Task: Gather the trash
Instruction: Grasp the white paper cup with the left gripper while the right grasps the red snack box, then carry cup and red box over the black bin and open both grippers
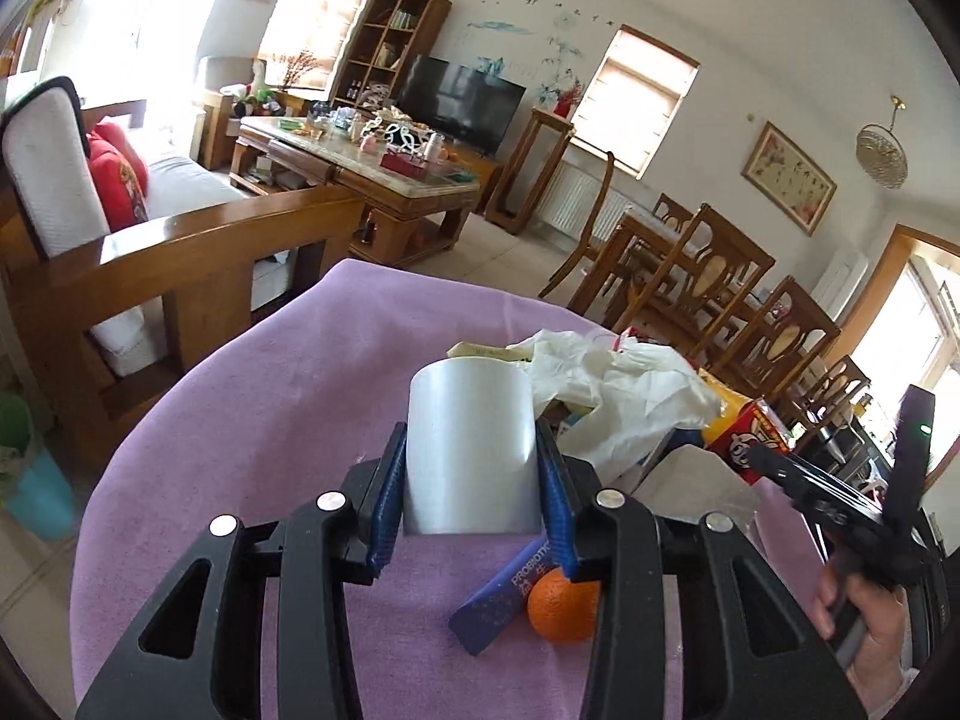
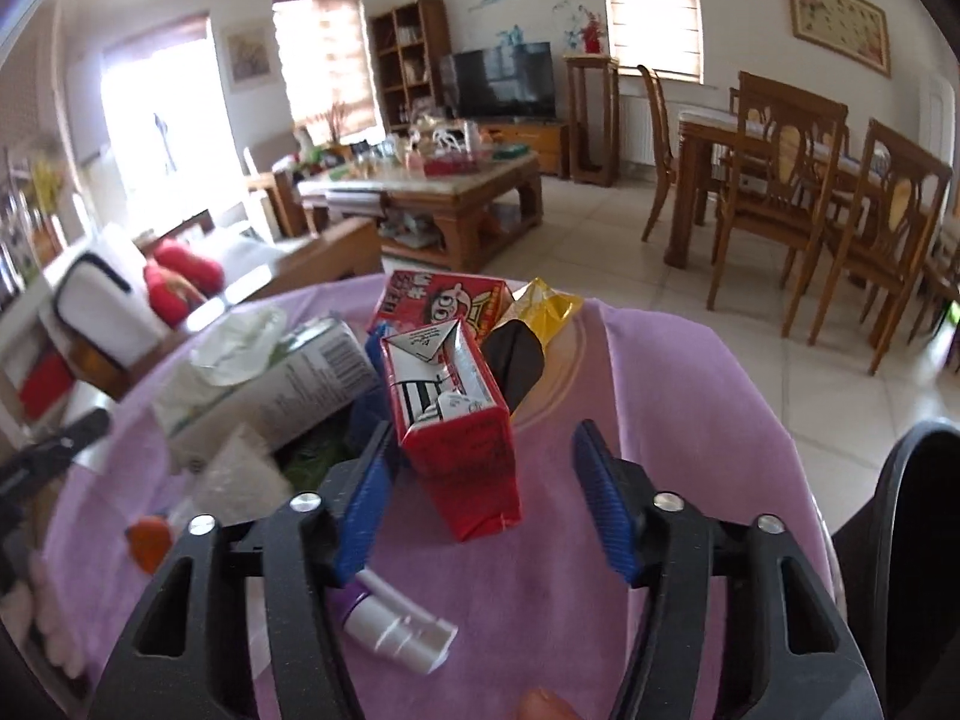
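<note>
My left gripper (image 1: 471,450) is shut on a white paper cup (image 1: 471,450) and holds it upright above the purple tablecloth (image 1: 240,420). Below it lie an orange (image 1: 561,606) and a blue probiotic sachet (image 1: 501,594). Crumpled white tissue (image 1: 618,396) and a red and yellow snack box (image 1: 744,432) lie behind the cup. My right gripper (image 2: 486,462) is open around a red drink carton (image 2: 462,432), which touches the left finger. A second red carton (image 2: 438,294), a yellow wrapper (image 2: 543,306) and a white tube (image 2: 396,630) lie nearby.
A white can on its side (image 2: 288,384) and clear plastic (image 2: 240,342) lie left of the carton. A wooden sofa (image 1: 150,264) stands to the left, a cluttered coffee table (image 1: 360,168) behind it, dining chairs (image 1: 720,276) to the right. A green bin (image 1: 24,456) stands on the floor.
</note>
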### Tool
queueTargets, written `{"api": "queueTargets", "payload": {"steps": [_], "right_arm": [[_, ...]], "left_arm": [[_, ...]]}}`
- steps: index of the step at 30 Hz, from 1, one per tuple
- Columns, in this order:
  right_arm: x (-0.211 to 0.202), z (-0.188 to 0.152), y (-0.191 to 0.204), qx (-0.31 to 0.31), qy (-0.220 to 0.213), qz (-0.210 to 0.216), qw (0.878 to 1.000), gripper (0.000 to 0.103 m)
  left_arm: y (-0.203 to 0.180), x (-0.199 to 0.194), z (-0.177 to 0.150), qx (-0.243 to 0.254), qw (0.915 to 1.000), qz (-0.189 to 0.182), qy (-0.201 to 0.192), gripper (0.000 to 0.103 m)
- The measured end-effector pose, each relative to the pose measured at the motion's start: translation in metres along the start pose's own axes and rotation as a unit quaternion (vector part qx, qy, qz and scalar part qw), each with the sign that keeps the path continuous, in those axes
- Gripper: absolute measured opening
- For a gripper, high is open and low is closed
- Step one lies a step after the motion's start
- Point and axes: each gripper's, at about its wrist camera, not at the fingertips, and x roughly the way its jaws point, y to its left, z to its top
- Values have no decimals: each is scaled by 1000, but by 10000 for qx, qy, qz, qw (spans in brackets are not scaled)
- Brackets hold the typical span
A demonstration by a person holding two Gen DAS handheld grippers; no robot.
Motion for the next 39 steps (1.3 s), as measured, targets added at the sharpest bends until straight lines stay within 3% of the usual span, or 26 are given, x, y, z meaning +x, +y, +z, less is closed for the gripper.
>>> {"api": "queueTargets", "payload": {"steps": [3, 8, 12, 15, 18, 21, 26, 30, 34, 39], "right_arm": [[10, 1, 10, -155, -54, -21, 9999, 32], [-12, -8, 11, 51, -380, 193, 9991, 32], [-64, -20, 5, 313, -774, 854, 9928, 32], [-87, -31, -7, 302, -592, 1254, 9899, 32], [-111, -42, -32, 351, -514, 1344, 9890, 32], [-149, -58, -74, 578, -726, 1279, 9874, 32], [-209, -90, -178, 1204, -1301, 768, 9812, 32], [-232, -120, -275, 1862, -1364, -131, 9729, 32], [-219, -151, -327, 2126, -894, -445, 9720, 32], [-203, -165, -346, 1826, -502, -659, 9797, 32]], "left_arm": [[-6, 1, 3, 55, 10000, -62, -32, 40], [-2, 1, 5, 15, 9998, -165, -54, 40], [-5, -4, 4, 96, 9995, -247, -153, 40], [-10, -9, 4, 270, 9986, -356, -300, 40], [-34, -16, -1, 717, 9949, -577, -408, 40], [-69, -21, -8, 940, 9910, -950, -112, 40], [-175, -27, -14, 1378, 9729, -1839, 244, 40], [-276, 4, -39, 1750, 9509, -2415, 828, 40], [-367, 63, -89, 2357, 9264, -2466, 1593, 40], [-415, 112, -128, 2771, 9113, -2149, 2155, 40]]}}
